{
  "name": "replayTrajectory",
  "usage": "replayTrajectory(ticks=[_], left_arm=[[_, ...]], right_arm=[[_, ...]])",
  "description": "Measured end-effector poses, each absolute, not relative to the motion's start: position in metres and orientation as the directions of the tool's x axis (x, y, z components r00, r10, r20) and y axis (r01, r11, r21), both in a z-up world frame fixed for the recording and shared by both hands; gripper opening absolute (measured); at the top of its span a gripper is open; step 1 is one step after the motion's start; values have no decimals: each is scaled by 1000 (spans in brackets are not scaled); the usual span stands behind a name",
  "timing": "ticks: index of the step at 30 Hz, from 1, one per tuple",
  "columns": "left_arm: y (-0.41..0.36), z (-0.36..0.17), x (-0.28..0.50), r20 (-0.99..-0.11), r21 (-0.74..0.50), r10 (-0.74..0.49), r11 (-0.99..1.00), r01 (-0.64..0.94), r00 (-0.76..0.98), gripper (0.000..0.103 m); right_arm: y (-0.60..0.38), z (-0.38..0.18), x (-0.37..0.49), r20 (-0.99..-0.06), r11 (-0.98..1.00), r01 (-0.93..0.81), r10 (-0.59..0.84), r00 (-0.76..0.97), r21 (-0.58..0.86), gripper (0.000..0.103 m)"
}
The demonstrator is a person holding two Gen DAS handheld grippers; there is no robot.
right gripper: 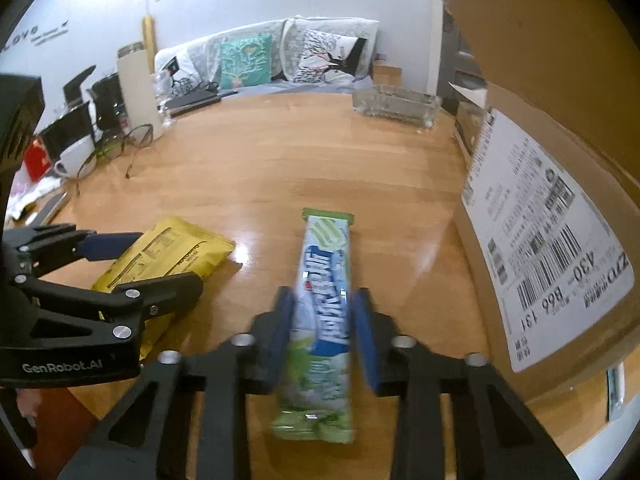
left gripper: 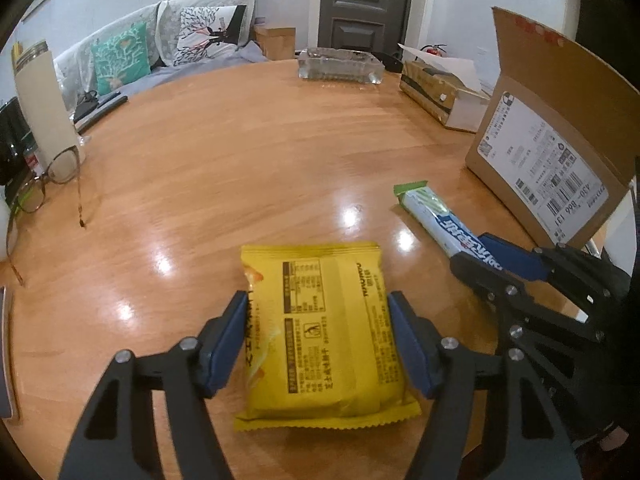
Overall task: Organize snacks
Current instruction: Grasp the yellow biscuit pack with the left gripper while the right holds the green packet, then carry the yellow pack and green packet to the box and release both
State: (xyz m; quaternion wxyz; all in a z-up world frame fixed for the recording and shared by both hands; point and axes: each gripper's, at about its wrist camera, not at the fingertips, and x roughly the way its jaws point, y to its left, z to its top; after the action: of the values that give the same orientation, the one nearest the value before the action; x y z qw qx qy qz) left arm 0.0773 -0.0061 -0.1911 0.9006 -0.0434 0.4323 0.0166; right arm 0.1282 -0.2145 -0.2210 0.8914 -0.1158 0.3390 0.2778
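Note:
A yellow snack packet [left gripper: 320,340] lies flat on the round wooden table [left gripper: 240,160], label side up. My left gripper [left gripper: 316,300] straddles it, and both blue pads press on its long sides. To the right lies a green and blue snack bar [left gripper: 432,216]. My right gripper [left gripper: 472,250] holds its near end. In the right wrist view the snack bar [right gripper: 326,280] runs forward between the pads of the right gripper [right gripper: 322,300], which is shut on it. There the left gripper [right gripper: 168,258] clamps the yellow packet [right gripper: 176,248] at the left.
An open cardboard box [left gripper: 540,168] with a shipping label stands at the right, close to the bar. A glass tray [left gripper: 340,64] and a tissue box [left gripper: 436,88] sit at the far edge. Eyeglasses [left gripper: 44,188], a tall white flask [left gripper: 40,108] and a mug [right gripper: 76,156] crowd the left.

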Motion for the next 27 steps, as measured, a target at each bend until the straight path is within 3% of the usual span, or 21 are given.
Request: replayTrajectory(ticks=[14, 27], left_arm=[[17, -141, 55, -694, -53, 5, 997, -57, 720, 66], [40, -18, 21, -523, -41, -1, 999, -25, 852, 66]], right_arm=[[-209, -180, 105, -613, 789, -614, 489, 621, 7, 22], [-210, -58, 71, -477, 695, -718, 624, 619, -24, 22]])
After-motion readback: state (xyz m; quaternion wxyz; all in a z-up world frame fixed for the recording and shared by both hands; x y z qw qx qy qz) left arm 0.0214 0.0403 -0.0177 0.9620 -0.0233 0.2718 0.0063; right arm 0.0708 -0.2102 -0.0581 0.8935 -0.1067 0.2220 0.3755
